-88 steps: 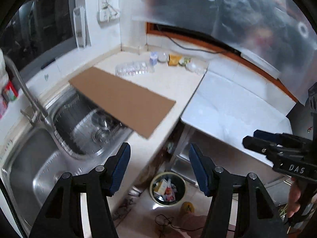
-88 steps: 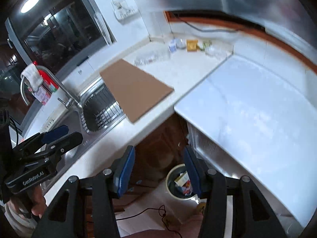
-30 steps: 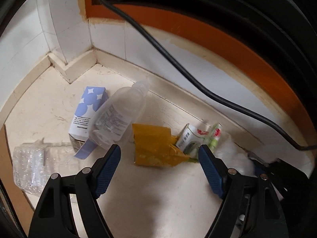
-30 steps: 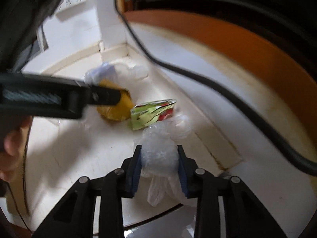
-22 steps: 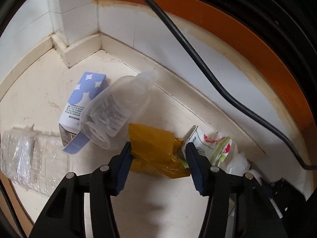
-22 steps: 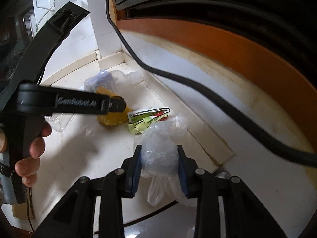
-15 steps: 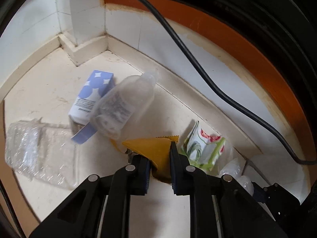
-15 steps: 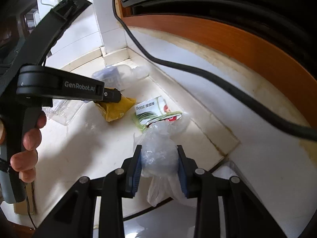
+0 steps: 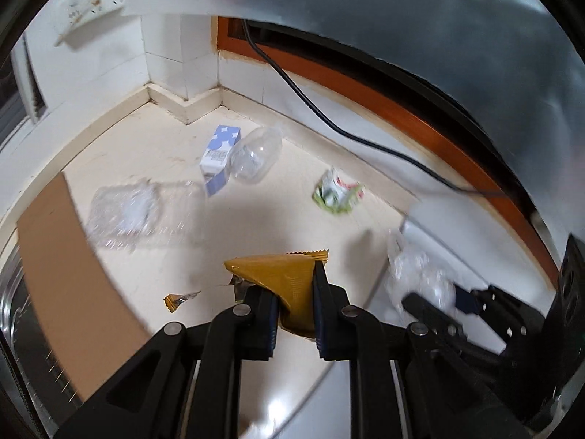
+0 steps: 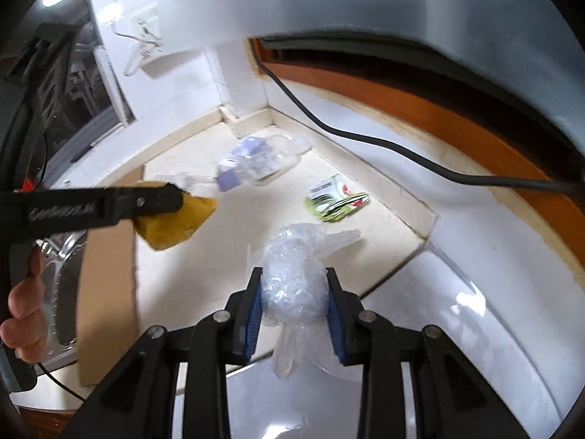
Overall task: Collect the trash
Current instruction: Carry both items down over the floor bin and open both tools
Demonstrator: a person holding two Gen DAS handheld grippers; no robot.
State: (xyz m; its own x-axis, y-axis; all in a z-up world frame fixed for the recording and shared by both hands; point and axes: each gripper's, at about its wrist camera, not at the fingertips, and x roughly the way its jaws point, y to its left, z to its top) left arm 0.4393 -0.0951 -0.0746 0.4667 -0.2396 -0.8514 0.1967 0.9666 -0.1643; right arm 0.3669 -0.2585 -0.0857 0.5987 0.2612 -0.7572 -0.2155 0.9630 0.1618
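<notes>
Both grippers are loaded and up off the counter; the left gripper (image 9: 294, 292) has its jaws pressed tight on a crumpled mustard-yellow foil wrapper (image 9: 283, 278), which sticks out ahead of the tips and folds down between them; the right gripper (image 10: 294, 292) pinches a scrunched ball of clear plastic film (image 10: 294, 274), its loose tail hanging below the jaws. This looks like the carry-off step: two pieces picked, neither dropped yet.

Ahead of the left jaws, well beyond the wrapper, lie the leftovers on the cream stone counter (image 9: 153, 153): a blue-and-white small carton (image 9: 219, 155) touching a clear plastic bottle (image 9: 256, 161) near the corner; a green-and-white crumpled packet (image 9: 336, 194) off to the right of them; a clear plastic blister tray (image 9: 128, 212) to the left, beside a brown cardboard sheet (image 9: 62, 285); a small torn scrap of foil (image 9: 179, 298) just left of the jaws.

No bin is in view here, so I cannot say where it stands; the next move, I judge, calls for swinging both loads to it and spreading the jaws over the opening; the film is light and clingy and may stick to a pad, so a small shake could be needed; then back for the bottle, carton, packet and tray.
</notes>
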